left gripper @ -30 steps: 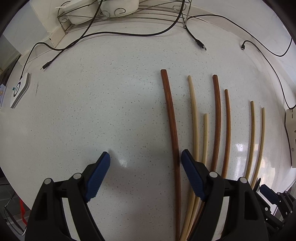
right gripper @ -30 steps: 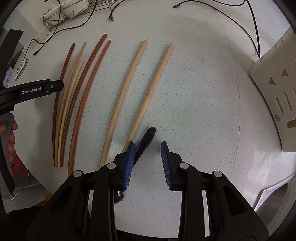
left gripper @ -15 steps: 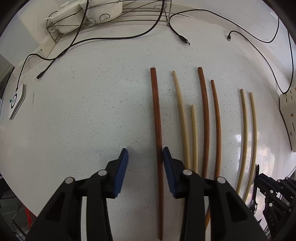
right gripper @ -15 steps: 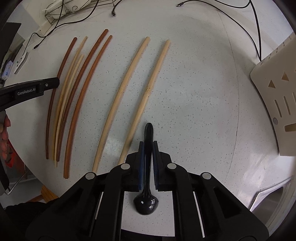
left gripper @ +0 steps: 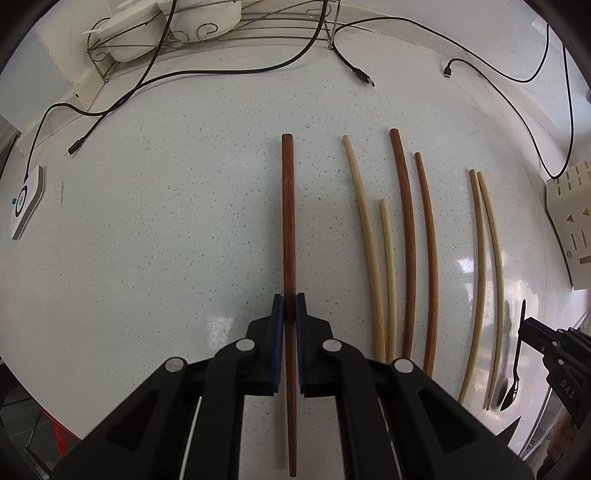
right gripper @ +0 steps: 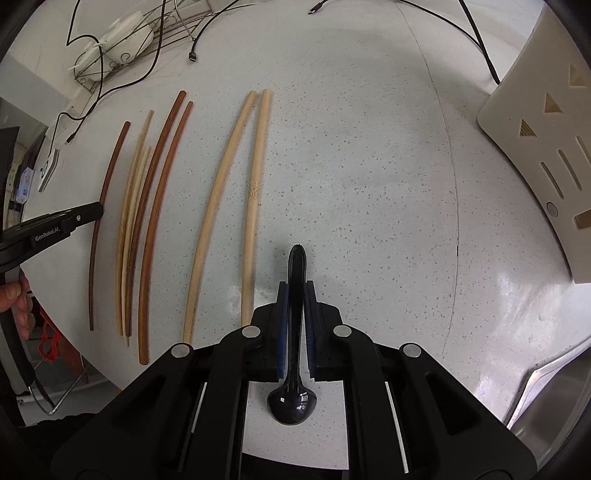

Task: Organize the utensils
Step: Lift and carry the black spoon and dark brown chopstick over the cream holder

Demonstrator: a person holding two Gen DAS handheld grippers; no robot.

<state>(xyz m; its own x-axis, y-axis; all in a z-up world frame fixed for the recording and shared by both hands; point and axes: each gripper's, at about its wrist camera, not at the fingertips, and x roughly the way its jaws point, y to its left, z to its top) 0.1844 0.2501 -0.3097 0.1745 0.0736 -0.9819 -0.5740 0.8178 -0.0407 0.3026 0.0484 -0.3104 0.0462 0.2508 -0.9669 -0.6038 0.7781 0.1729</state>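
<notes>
Left wrist view: the left hand-held gripper (left gripper: 290, 308) is clamped on a dark brown chopstick (left gripper: 288, 221) that lies lengthwise on the speckled white counter (left gripper: 166, 240). To its right lie two pale thin chopsticks (left gripper: 364, 229), two more brown chopsticks (left gripper: 406, 240) and a bamboo pair (left gripper: 487, 258). Black cables (left gripper: 236, 70) trail before a wire rack (left gripper: 207, 29) at the far edge.

Right wrist view: the right hand-held gripper (right gripper: 295, 295) is closed tight on the handle of a black spoon (right gripper: 293, 402), its bowl lying toward the camera. Only here show a steel sink (right gripper: 554, 398) at lower right, a cream slotted board (right gripper: 546, 147) close up, and fingers (right gripper: 14, 295) holding the other tool.
</notes>
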